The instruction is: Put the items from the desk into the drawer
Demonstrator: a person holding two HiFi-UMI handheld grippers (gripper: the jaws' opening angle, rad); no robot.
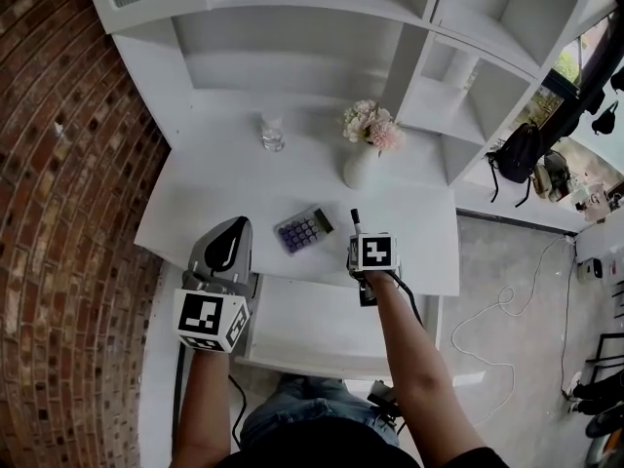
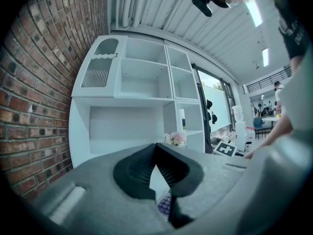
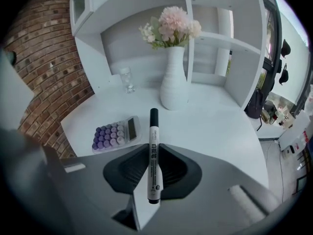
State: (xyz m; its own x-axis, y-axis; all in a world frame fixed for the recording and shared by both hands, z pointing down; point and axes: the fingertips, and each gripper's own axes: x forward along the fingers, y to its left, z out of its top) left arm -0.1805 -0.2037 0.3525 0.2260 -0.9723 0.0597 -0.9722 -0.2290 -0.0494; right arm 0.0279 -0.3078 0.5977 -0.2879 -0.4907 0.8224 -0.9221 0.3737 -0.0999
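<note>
Right gripper is clenched on the marker. The pads clamp the white barrel and the black cap sticks out past the jaw tips toward the vase. The marker is lifted off the table. In head view it sits over the table's front edge, just right of the calculator and not touching it.

Left gripper has its jaw tips together with nothing between them. It points level at the shelf unit. In head view it sits at the table's front left, over the edge where the drawer meets the table.

The drawer is pulled out under the table's front edge, between the two arms, with its white inside showing. The right forearm crosses over the drawer's right side.

The calculator has purple keys and lies flat near the table's front, turned at an angle. The white vase with pink and white flowers stands upright mid-table, behind the marker. A clear glass stands upright toward the back, left of the vase and well apart from it.

A brick wall runs along the left. A black bag hangs right of the shelf unit, and a white cable loops on the floor at right.
</note>
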